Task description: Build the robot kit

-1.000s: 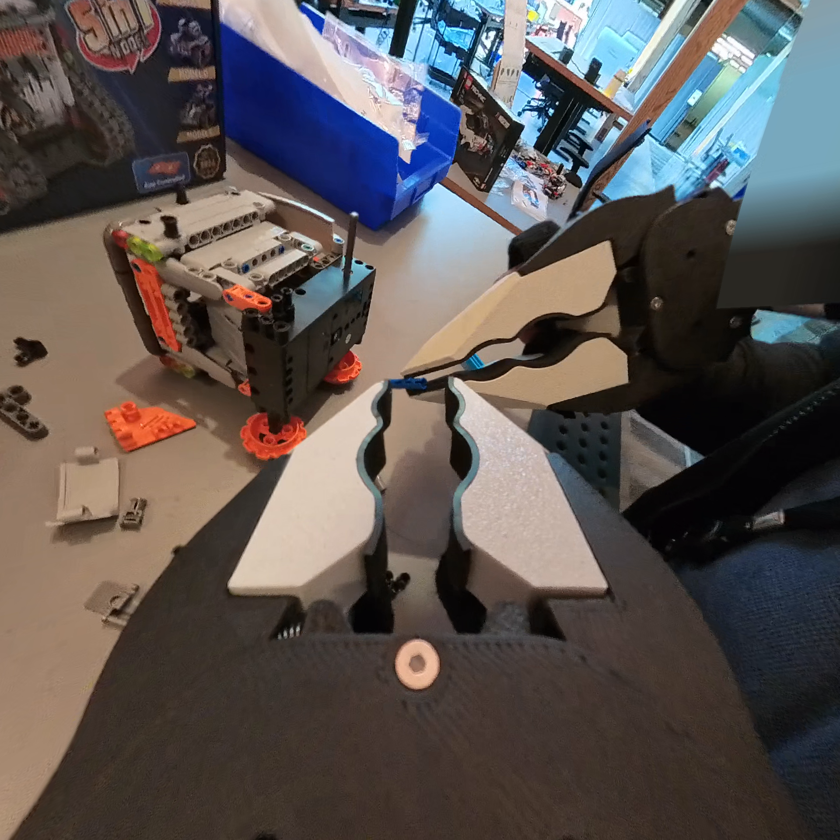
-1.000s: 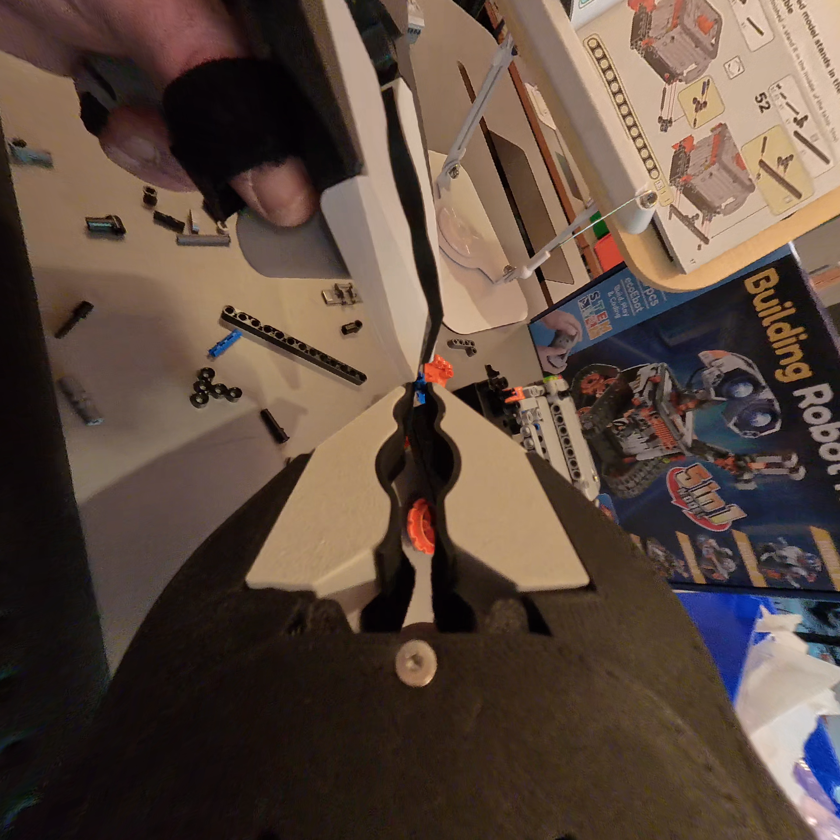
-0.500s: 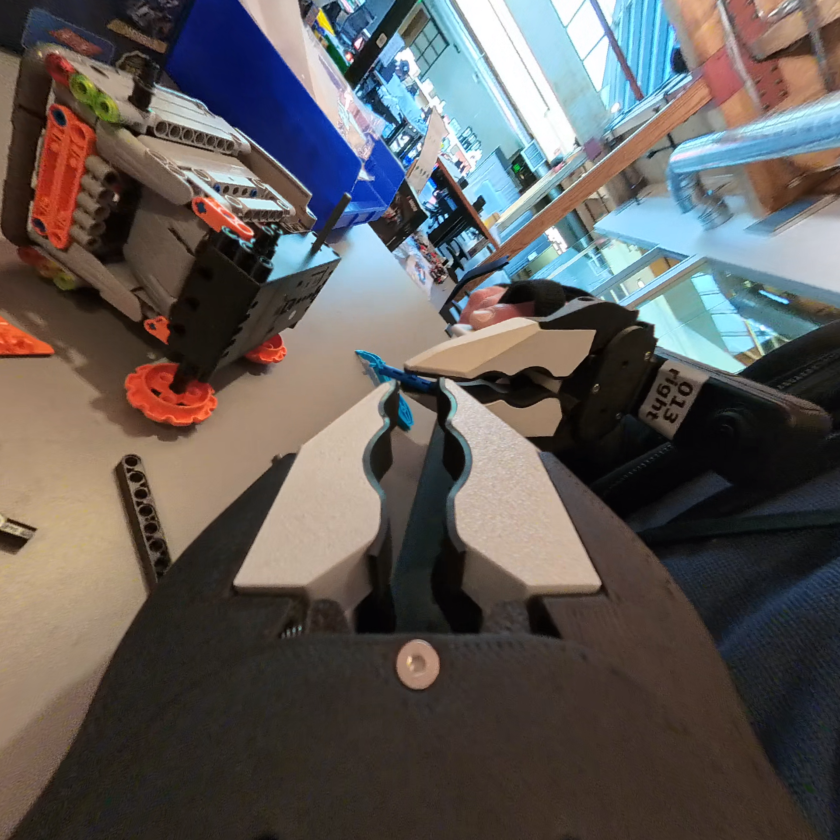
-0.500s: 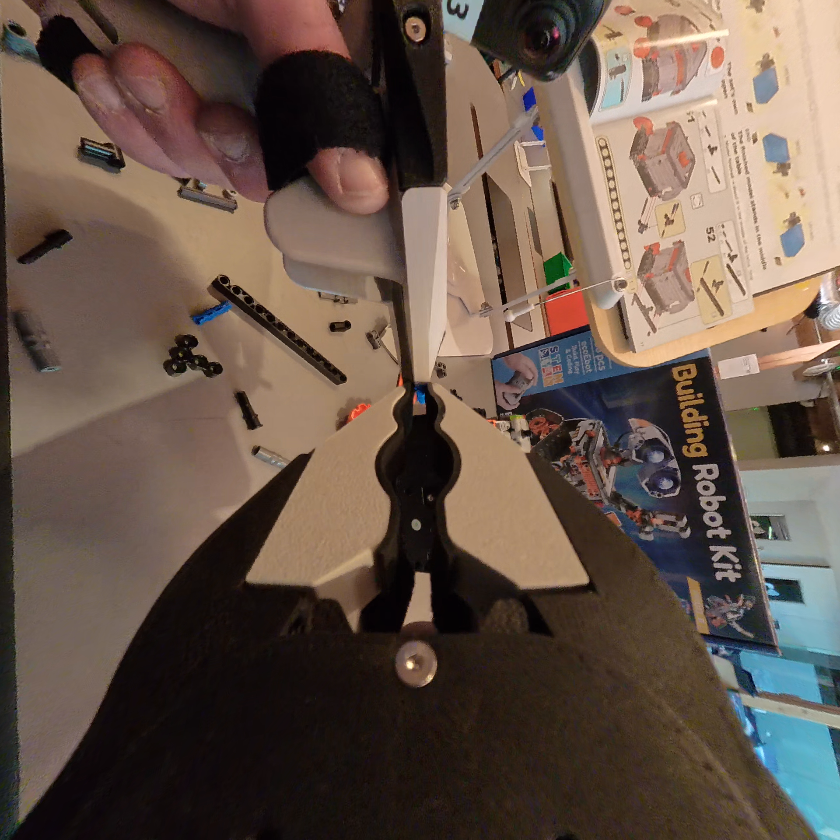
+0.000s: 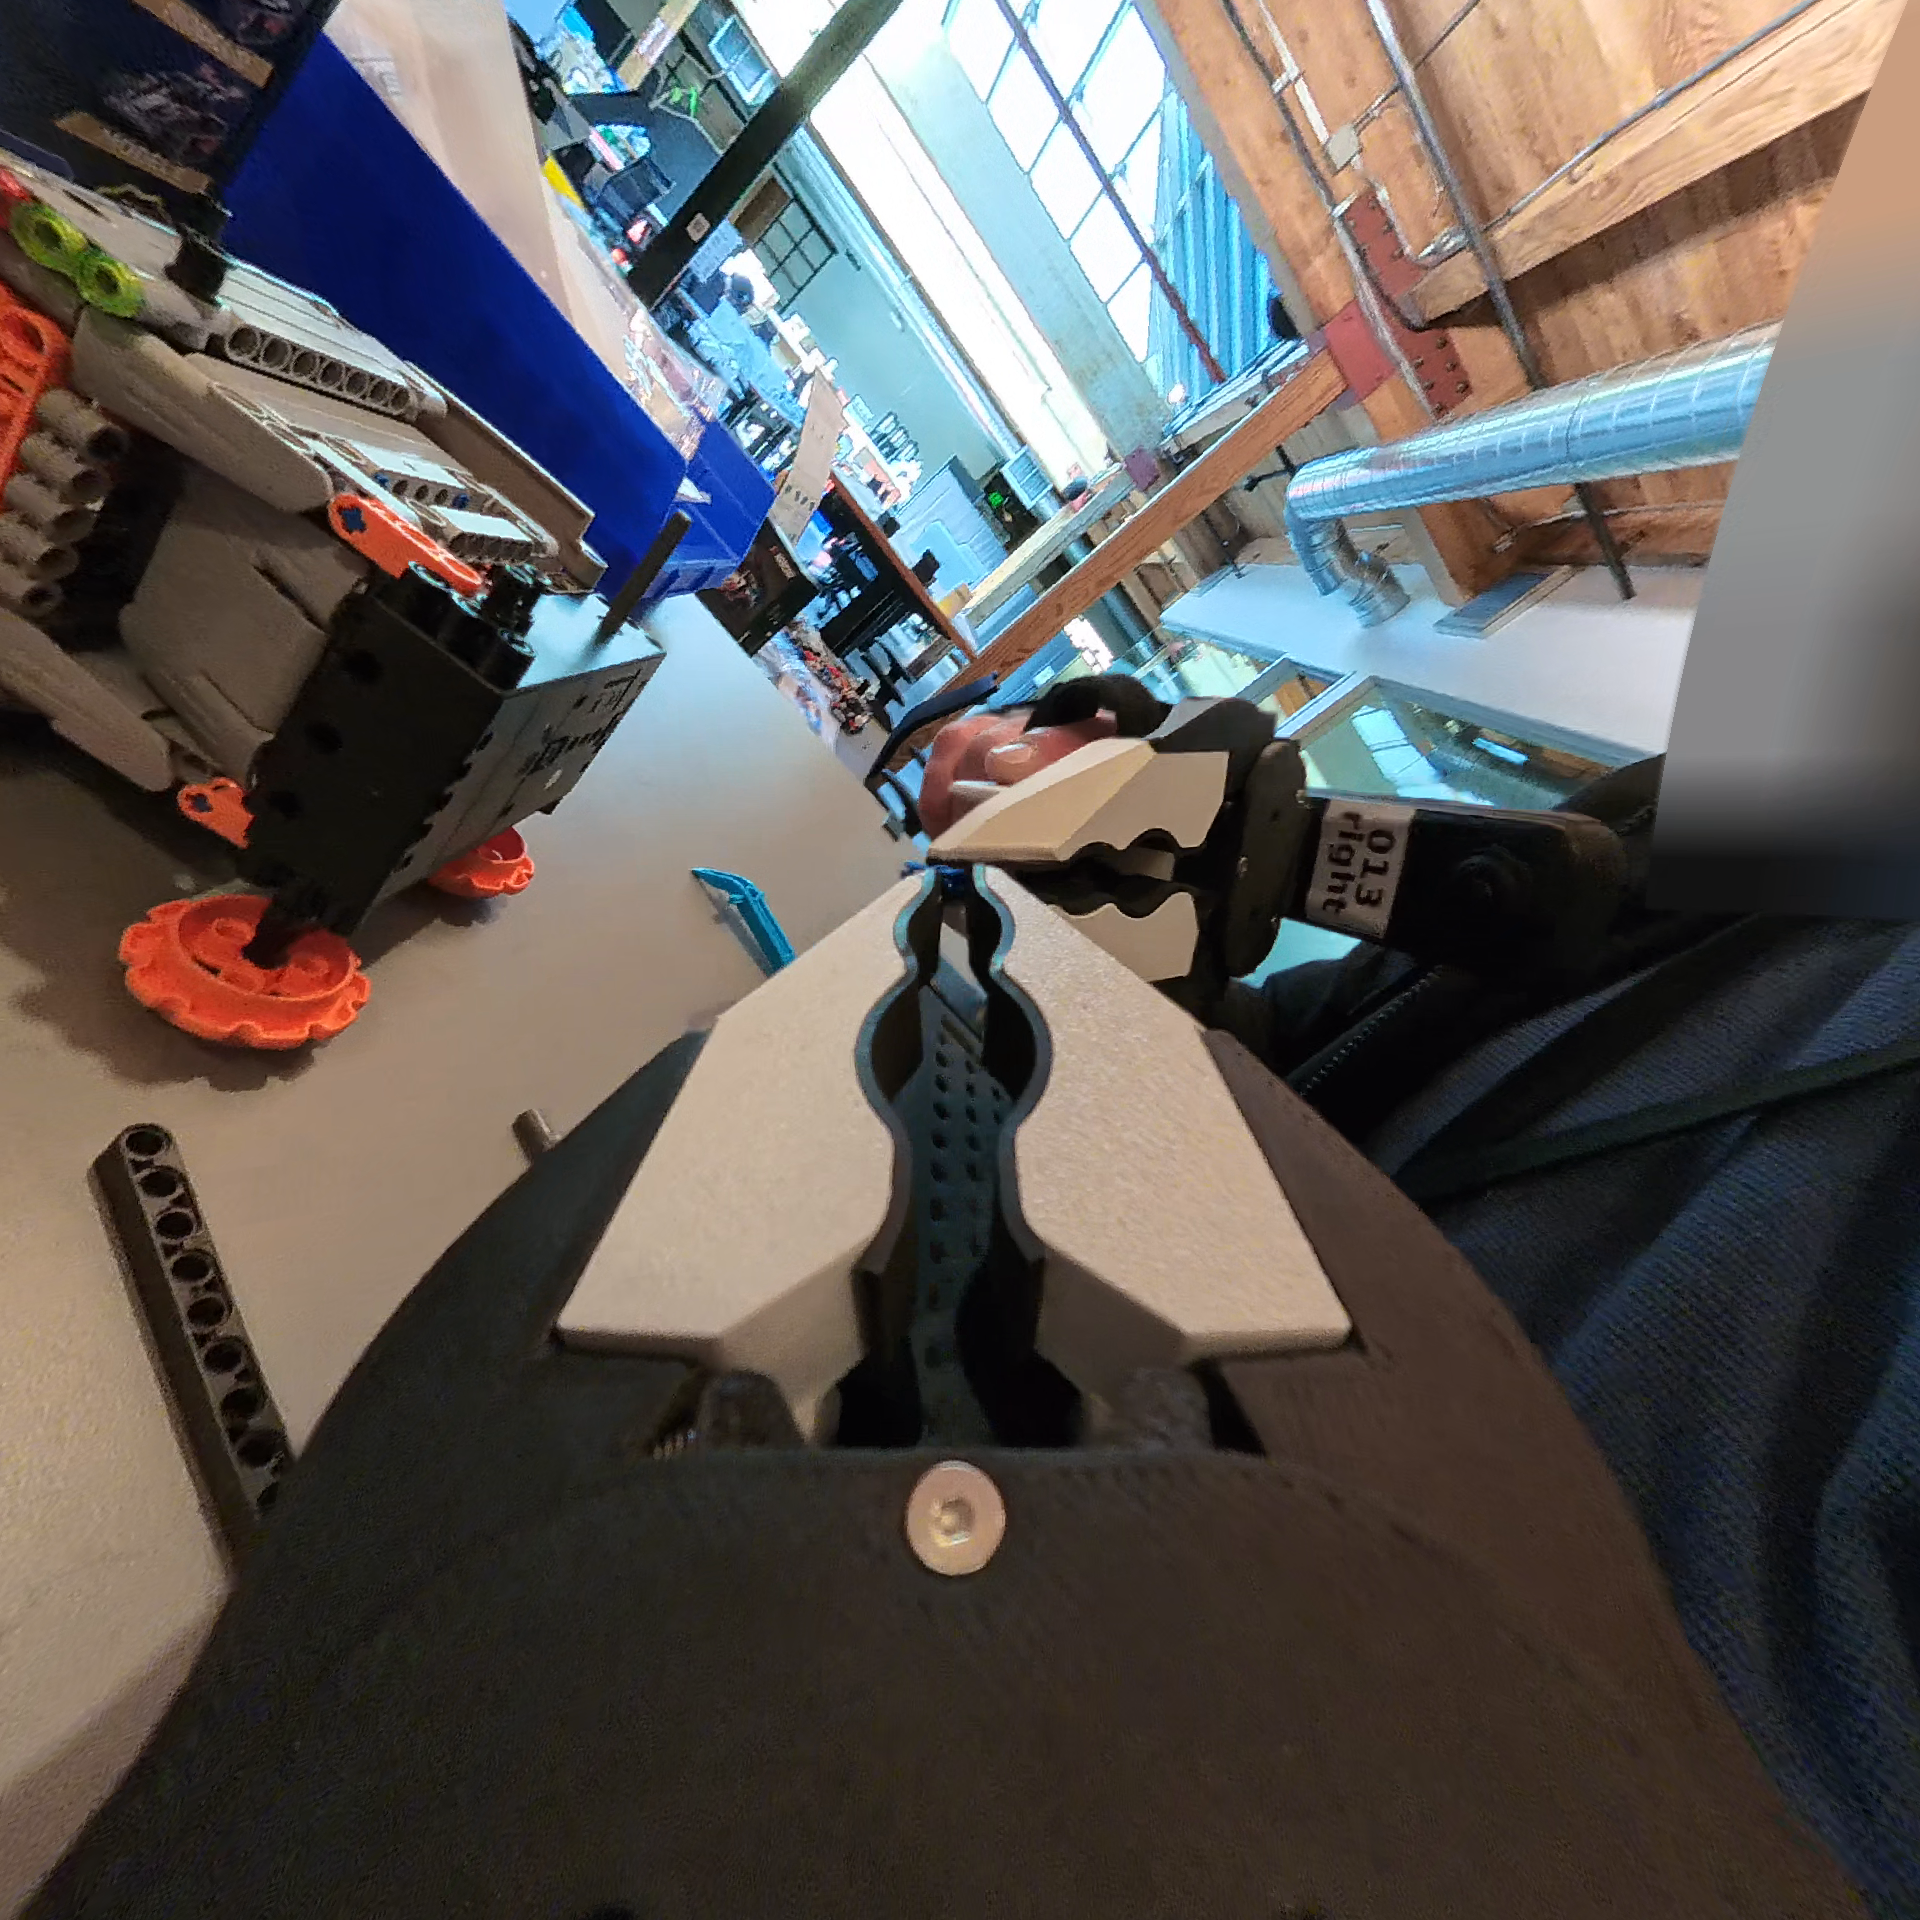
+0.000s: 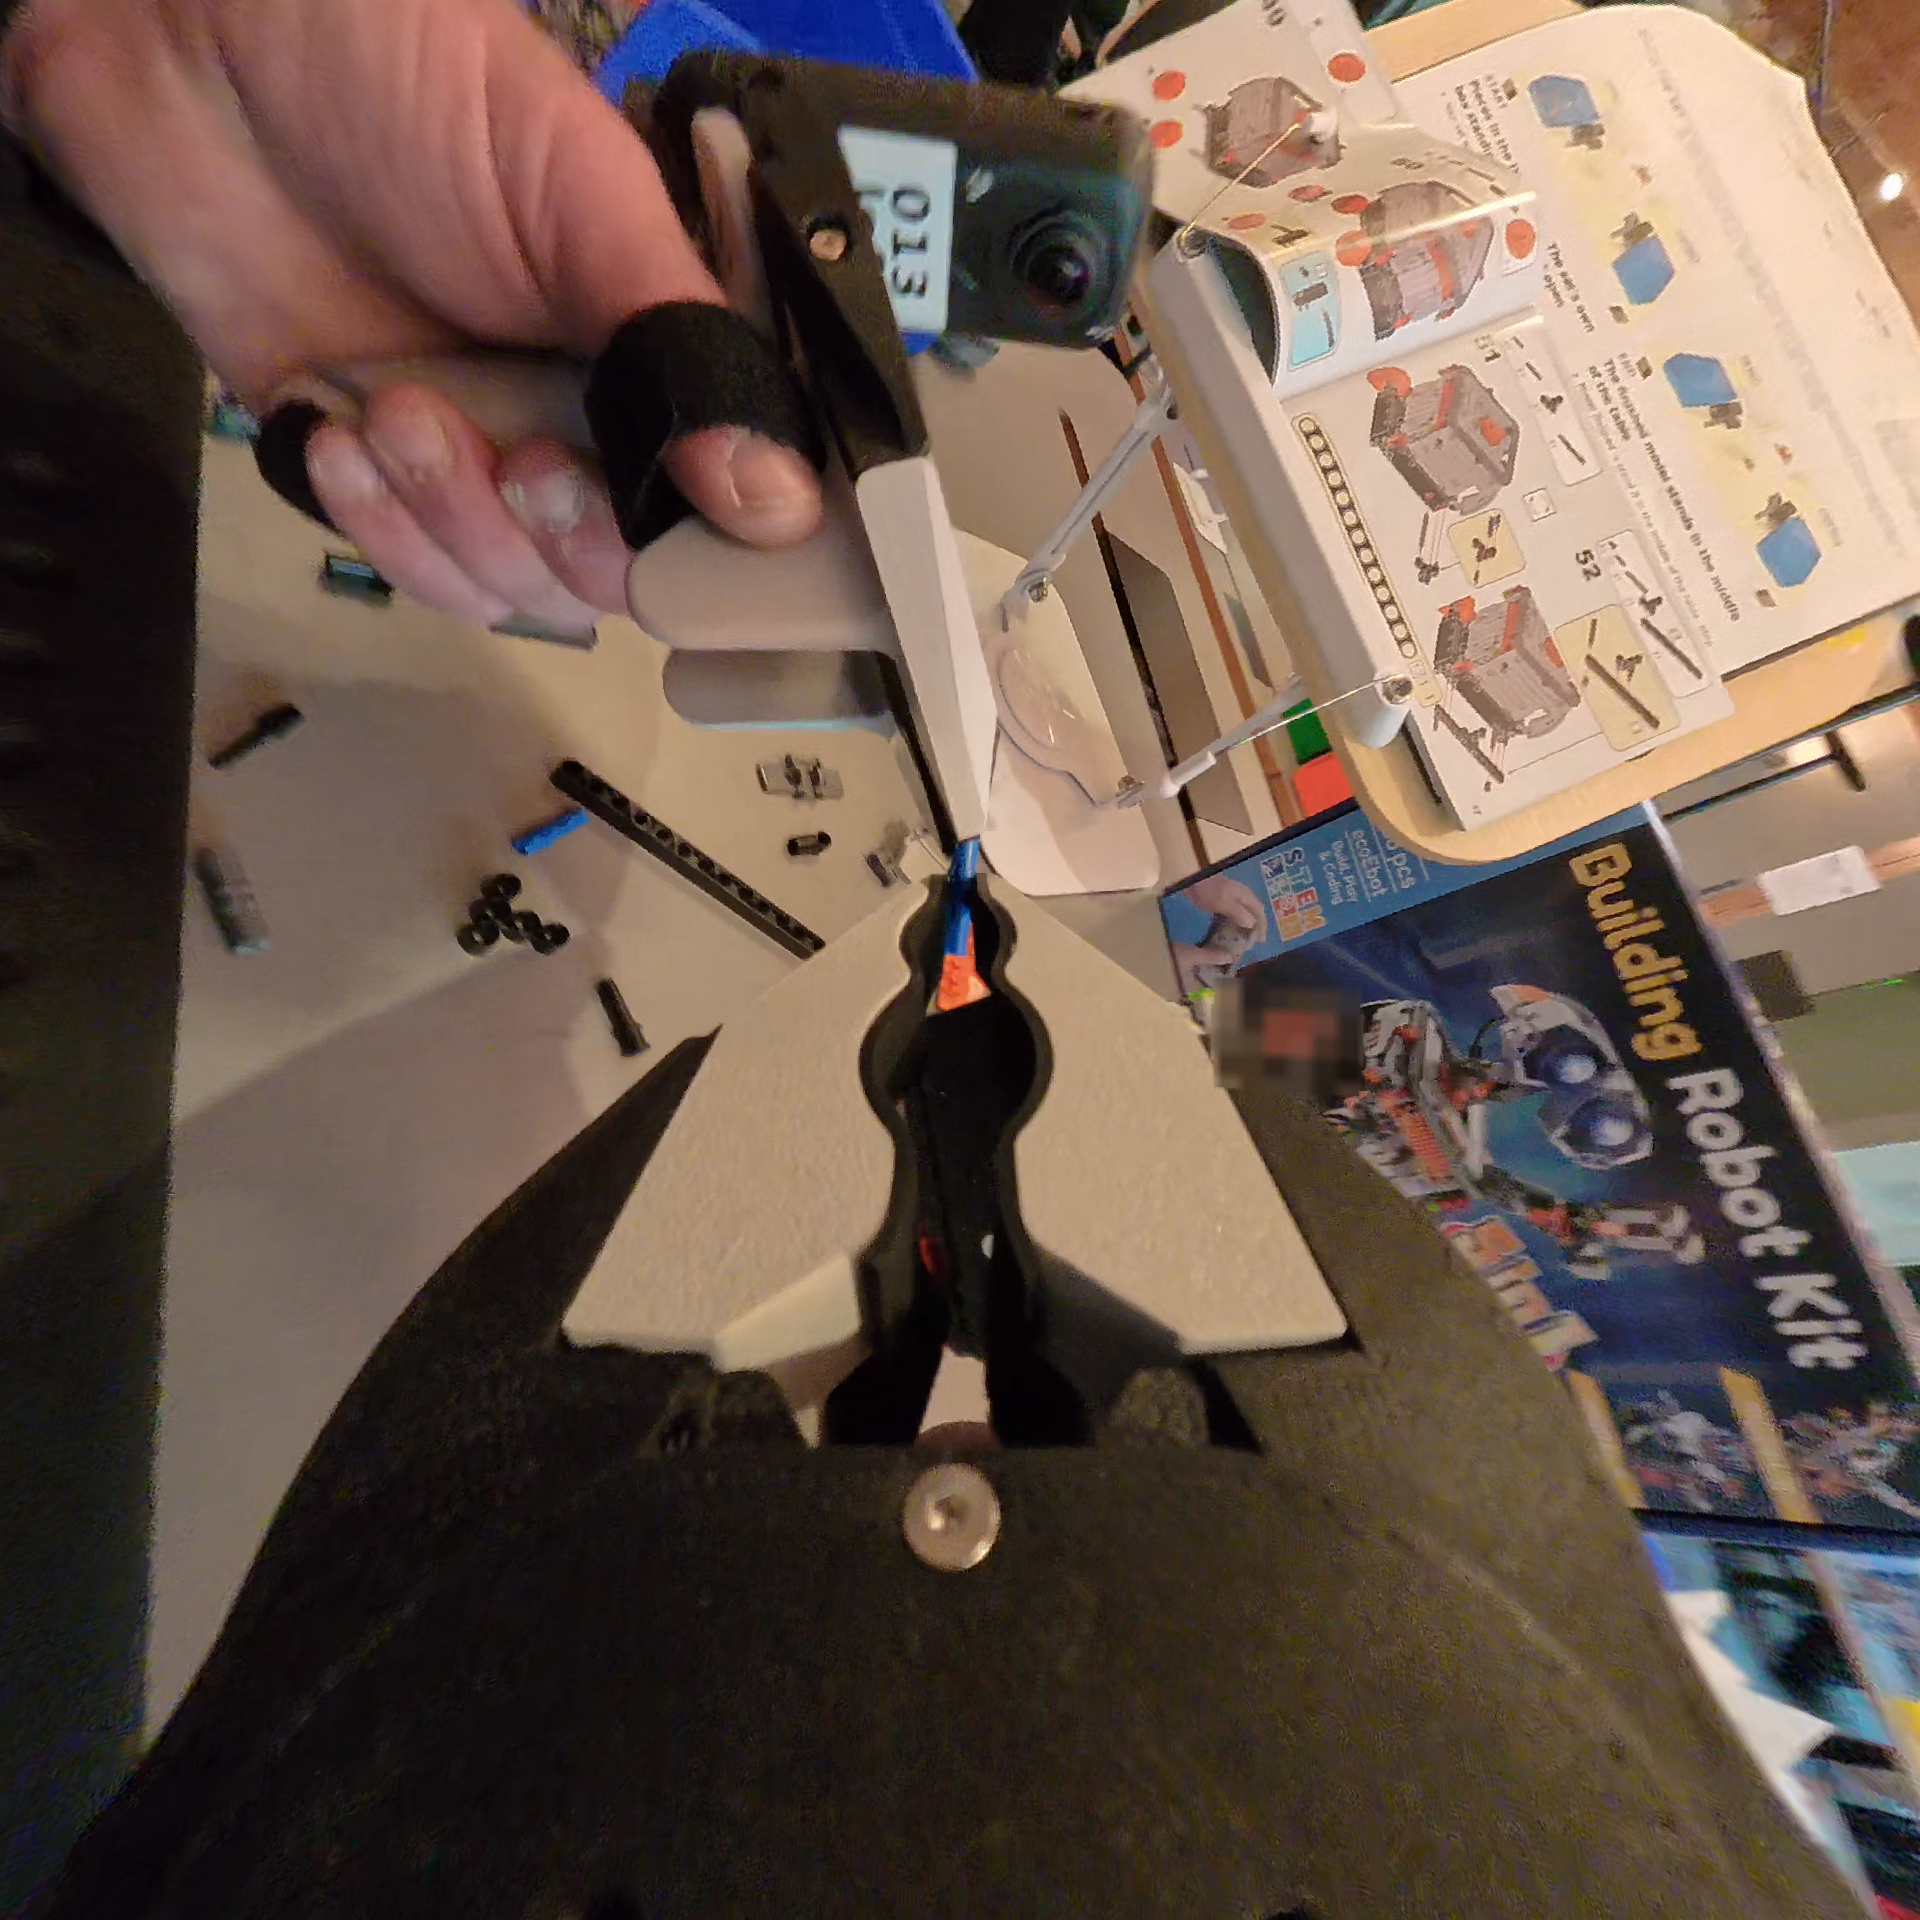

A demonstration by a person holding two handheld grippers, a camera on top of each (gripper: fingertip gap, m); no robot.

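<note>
Tabletop (image 5: 665, 748): grey, strewn with loose parts
Left gripper (image 5: 948, 883): pinching blue pin (image 6: 961, 864) (tips meeting)
Right gripper (image 6: 961, 891): clamped on same pin

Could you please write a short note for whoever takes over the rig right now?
Left tool: shut on one end of a small blue pin, held above the table.
Right tool: shut on the same pin's other end, tip to tip with the left.
On the table: the partly built model on orange wheels at left, a long black beam and a light blue piece loose nearby.
The instruction booklet stands open beyond, above the kit box.
</note>
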